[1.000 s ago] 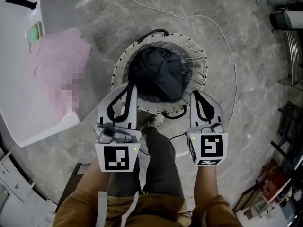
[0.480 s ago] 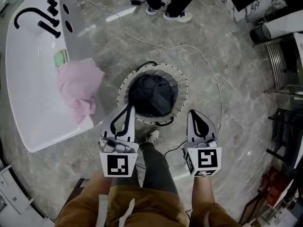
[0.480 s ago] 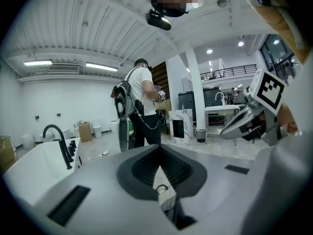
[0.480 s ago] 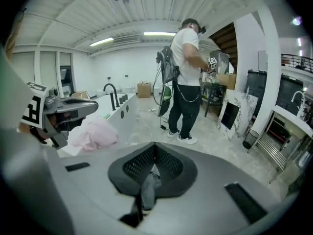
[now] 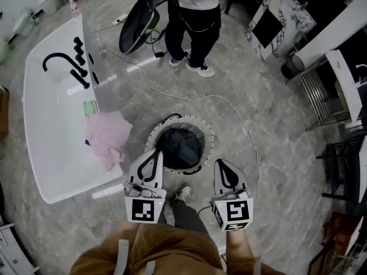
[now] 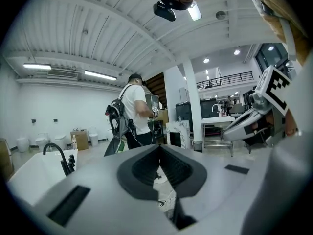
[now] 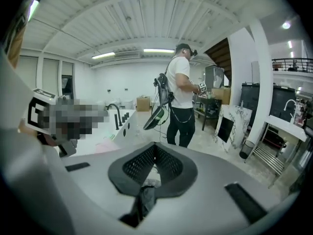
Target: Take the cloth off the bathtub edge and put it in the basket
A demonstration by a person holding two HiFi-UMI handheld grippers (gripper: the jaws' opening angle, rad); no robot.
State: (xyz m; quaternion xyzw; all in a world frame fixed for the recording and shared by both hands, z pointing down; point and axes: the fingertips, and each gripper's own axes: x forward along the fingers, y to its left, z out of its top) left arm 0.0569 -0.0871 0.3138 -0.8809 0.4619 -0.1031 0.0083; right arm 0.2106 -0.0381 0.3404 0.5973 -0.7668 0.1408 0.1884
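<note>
1. Bathtub (image 5: 49,153): white, at far left. A black faucet (image 5: 57,62) stands at its far end and a small green pad (image 5: 90,108) lies on its rim.
2. Pink cloth (image 5: 108,144): crumpled on the bathtub edge just past the green pad, with a corner hanging over the side. It is not in the basket. It lies to the left of the left gripper's tips, near them but not touching, and well apart from the right gripper.
3. Left gripper (image 5: 155,153): jaws clenched tip to tip with nothing between them. The tips point at the basket's near rim. Its cube (image 5: 143,209) shows a black-and-white square marker, the only print visible.
4. Basket (image 5: 208,140): round, white wire, standing on the grey marble floor ahead of both grippers. A dark cloth (image 5: 179,146) lies inside.
5. Right gripper (image 5: 221,162): jaws clenched, no cloth held, just right of the basket. Its cube (image 5: 236,212) also carries a square marker.
6. White cable (image 5: 241,113): loops across the floor behind the basket.
7. Person (image 5: 195,4): standing beyond the basket.
</note>
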